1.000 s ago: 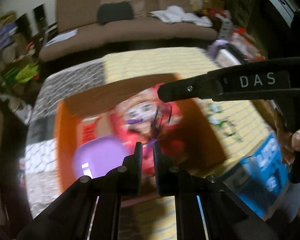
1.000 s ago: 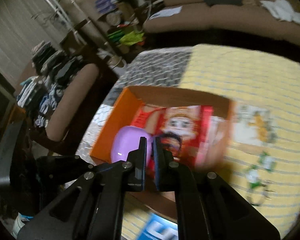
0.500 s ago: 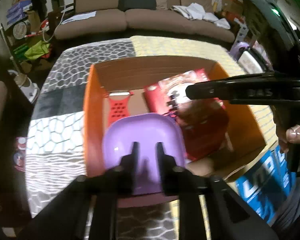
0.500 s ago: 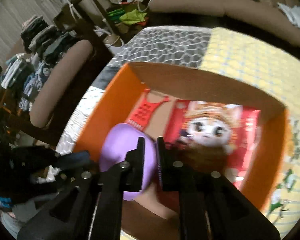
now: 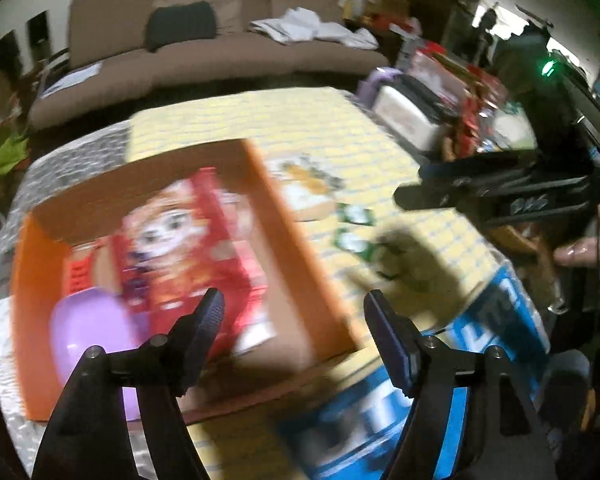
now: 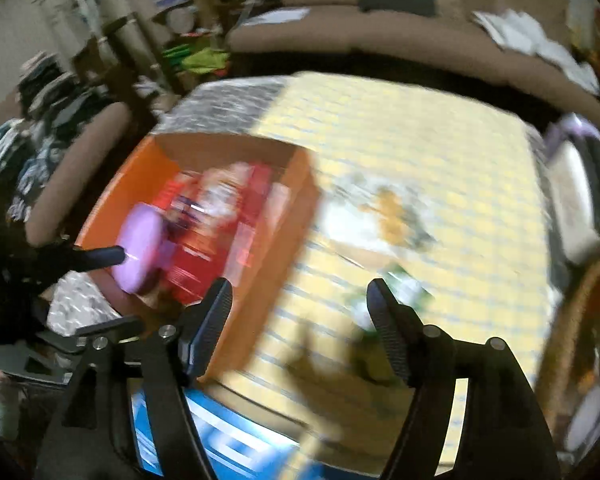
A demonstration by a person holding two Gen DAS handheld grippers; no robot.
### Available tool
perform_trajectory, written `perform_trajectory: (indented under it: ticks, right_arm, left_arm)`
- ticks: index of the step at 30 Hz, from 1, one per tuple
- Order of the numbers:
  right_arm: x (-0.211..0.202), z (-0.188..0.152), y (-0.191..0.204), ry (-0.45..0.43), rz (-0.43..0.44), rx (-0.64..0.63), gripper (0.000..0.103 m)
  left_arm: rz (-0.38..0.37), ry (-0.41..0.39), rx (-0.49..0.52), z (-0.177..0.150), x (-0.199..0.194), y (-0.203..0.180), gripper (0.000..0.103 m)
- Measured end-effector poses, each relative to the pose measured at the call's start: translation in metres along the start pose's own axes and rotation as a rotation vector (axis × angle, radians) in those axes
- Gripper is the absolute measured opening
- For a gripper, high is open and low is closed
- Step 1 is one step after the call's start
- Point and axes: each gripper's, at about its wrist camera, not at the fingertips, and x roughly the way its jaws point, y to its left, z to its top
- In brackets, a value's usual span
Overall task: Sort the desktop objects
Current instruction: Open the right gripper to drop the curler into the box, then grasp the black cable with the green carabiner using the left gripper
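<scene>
The orange box (image 5: 296, 240) sits on the bench (image 5: 379, 136), toward its left side, and already contains a purple bowl (image 5: 88, 332) at the near left corner, a red printed packet (image 5: 188, 240) across the middle, and a small red item (image 5: 80, 276) against the left wall. To the right of the box, small green-and-white pieces (image 5: 353, 228) lie loose on the yellow checked cloth, with a pale orange-and-white item (image 5: 303, 184) just beyond them; blur prevents identifying either. A blue printed carton (image 5: 479, 332) lies at the near edge. The left claw (image 5: 294, 322) is released, its jaws opening with nothing between them, and it hangs above the near right part of the box. The right claw (image 6: 300, 312) is likewise released and opening, empty, positioned over the box's right wall with the loose pieces ahead and slightly to its right. The step in hand appears to be the reach for the next loose object. To perform it well, bring the right claw over the green-and-white pieces with both fingers straddling one piece, descend until the pads bracket it, and close only when it is centred. Keep the left claw clear of the box rim. The sofa (image 5: 204, 48) stands beyond the bench.
</scene>
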Motion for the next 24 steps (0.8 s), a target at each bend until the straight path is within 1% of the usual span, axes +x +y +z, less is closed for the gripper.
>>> perform_trajectory:
  ticks: [2, 4, 7, 9, 12, 15, 18, 20, 23, 24]
  right_arm:
    - [0.008, -0.017, -0.026, 0.032, -0.031, 0.017, 0.068]
    - [0.019, -0.032, -0.049, 0.061, -0.065, 0.029, 0.068]
    - [0.036, -0.051, -0.079, 0.100, -0.042, 0.071, 0.067]
    - [0.042, -0.058, -0.092, 0.104, -0.045, 0.090, 0.067]
    - [0.047, -0.060, -0.109, 0.090, -0.016, 0.122, 0.067]
    - [0.056, -0.054, -0.111, 0.093, 0.000, 0.113, 0.065]
    - [0.073, -0.050, -0.104, 0.123, 0.017, 0.066, 0.062]
    - [0.082, -0.048, -0.098, 0.141, 0.005, 0.034, 0.062]
    - [0.095, -0.047, -0.091, 0.165, -0.006, -0.003, 0.062]
    - [0.099, -0.046, -0.087, 0.176, -0.012, -0.021, 0.057]
  left_arm:
    - [-0.033, 0.014, -0.007, 0.007, 0.014, -0.022, 0.075]
    - [-0.043, 0.028, -0.002, 0.013, 0.027, -0.038, 0.075]
    - [-0.049, 0.061, 0.031, 0.021, 0.051, -0.064, 0.075]
    - [-0.036, 0.086, 0.065, 0.024, 0.067, -0.079, 0.075]
    - [-0.019, 0.121, 0.103, 0.024, 0.089, -0.095, 0.074]
    - [-0.024, 0.156, 0.103, 0.021, 0.109, -0.100, 0.074]
    - [-0.021, 0.181, 0.099, 0.015, 0.122, -0.101, 0.074]
    - [-0.013, 0.195, 0.114, 0.013, 0.128, -0.103, 0.074]
    - [-0.024, 0.206, 0.137, 0.010, 0.133, -0.109, 0.074]
    - [-0.030, 0.209, 0.144, 0.009, 0.133, -0.111, 0.074]
